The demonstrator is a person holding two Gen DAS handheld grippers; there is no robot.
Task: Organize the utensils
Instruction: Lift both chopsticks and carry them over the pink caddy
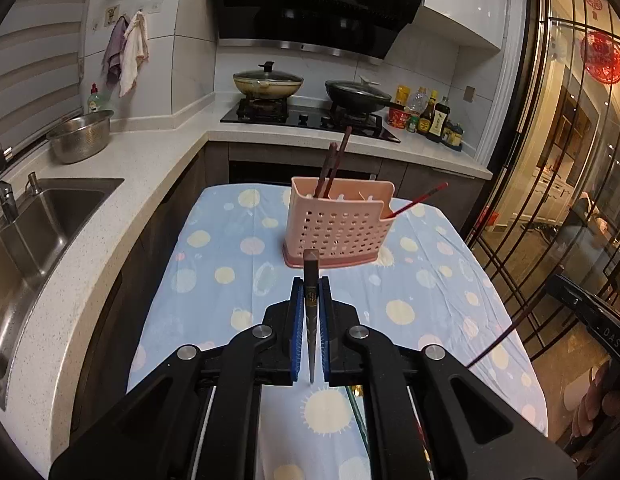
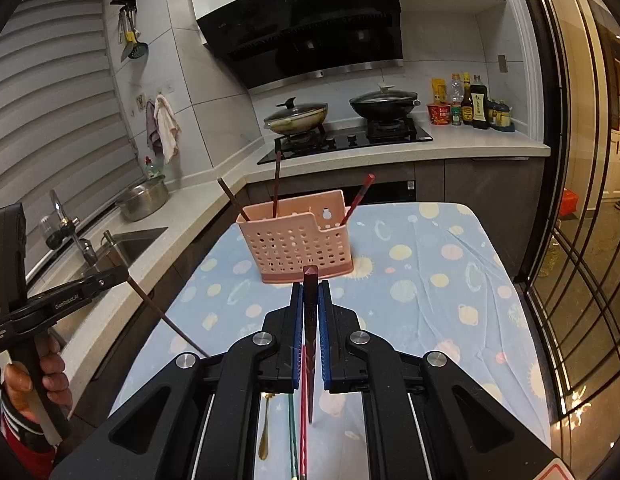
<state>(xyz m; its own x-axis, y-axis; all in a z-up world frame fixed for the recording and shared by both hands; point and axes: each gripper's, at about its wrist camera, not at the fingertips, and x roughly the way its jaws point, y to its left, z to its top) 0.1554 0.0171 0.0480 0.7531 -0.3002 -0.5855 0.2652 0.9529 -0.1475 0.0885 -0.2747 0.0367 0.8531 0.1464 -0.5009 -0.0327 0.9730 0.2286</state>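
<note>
A pink perforated utensil holder (image 1: 336, 224) (image 2: 296, 240) stands on the dotted blue tablecloth. Two dark chopsticks (image 1: 332, 164) stand in its left section and a red chopstick (image 1: 420, 200) leans in its right section. My left gripper (image 1: 311, 284) is shut on a dark brown chopstick (image 1: 311, 312), held just short of the holder; it also shows in the right wrist view (image 2: 166, 320). My right gripper (image 2: 311, 288) is shut on a dark red chopstick (image 2: 311, 320), also just short of the holder; it also shows in the left wrist view (image 1: 514, 324).
On the cloth under my right gripper lie a gold spoon (image 2: 264, 432), a green chopstick (image 2: 292, 440) and a red chopstick (image 2: 303, 440). A sink (image 1: 34, 232) and steel bowl (image 1: 81, 136) are to the left. A stove with two pans (image 1: 310, 92) and bottles (image 1: 430, 116) stands behind.
</note>
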